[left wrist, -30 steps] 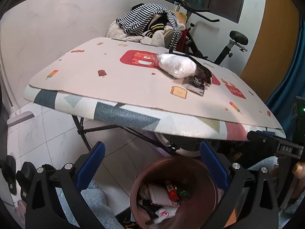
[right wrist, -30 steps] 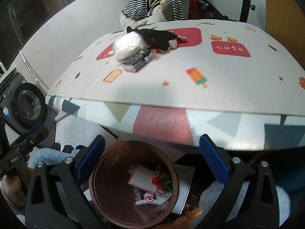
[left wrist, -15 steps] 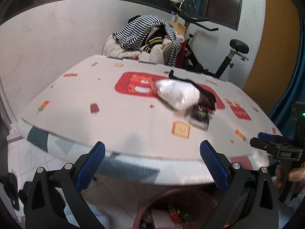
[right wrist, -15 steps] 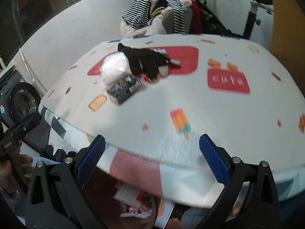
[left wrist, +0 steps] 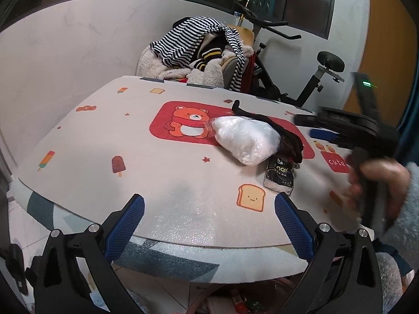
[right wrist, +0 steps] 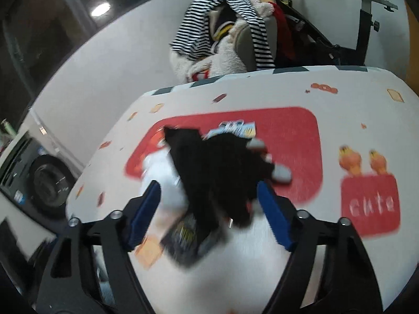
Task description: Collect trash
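Observation:
On the printed table mat lie a white plastic bag, a black glove and a dark tissue packet, bunched together. My left gripper is open and bare over the table's near edge. Blurred at the right of that view is my right gripper, held by a hand. In the right wrist view the right gripper hangs over the pile with its jaws closing. The glove and part of the bag lie between them, the packet just below. I see no pad pressing.
A blue snack wrapper peeks out behind the glove. A chair heaped with striped clothes and an exercise bike stand behind the table. A washing machine is at the left. The brown bin's rim shows under the table edge.
Both grippers have risen from over the bin to above the table. The right one has pushed forward onto the glove pile and its jaws have narrowed.

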A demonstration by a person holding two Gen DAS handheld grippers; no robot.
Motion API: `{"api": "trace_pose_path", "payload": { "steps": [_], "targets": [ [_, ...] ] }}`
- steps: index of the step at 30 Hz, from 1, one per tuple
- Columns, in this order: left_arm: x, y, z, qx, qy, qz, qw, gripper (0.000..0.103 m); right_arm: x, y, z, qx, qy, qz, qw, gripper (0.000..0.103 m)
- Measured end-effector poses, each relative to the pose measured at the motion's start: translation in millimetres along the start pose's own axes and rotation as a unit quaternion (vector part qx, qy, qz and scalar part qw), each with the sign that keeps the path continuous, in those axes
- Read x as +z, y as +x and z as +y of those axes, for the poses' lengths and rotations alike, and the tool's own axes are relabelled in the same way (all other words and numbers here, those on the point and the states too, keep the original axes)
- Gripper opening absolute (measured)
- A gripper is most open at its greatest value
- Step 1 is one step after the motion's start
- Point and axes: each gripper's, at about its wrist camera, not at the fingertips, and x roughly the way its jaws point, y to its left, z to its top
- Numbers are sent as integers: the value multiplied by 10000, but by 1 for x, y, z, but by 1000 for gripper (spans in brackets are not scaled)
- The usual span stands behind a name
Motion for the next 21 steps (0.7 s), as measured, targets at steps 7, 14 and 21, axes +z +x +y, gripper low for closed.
{"api": "trace_pose_path", "payload": {
  "steps": [7, 14, 21],
  "targets": [
    [5, 3, 1, -35, -13, 30, 10000, 97, 21, 53, 8, -475, 9, 446, 9979, 52],
    [9, -1, -7, -10, 112, 10, 9999, 97, 25, 10, 12, -387, -32, -4, 9992, 5],
    [10, -13, -25, -133, 169, -58, 9998, 97, 25, -67, 1, -66, 6, -822, 9966, 5]
  ]
}}
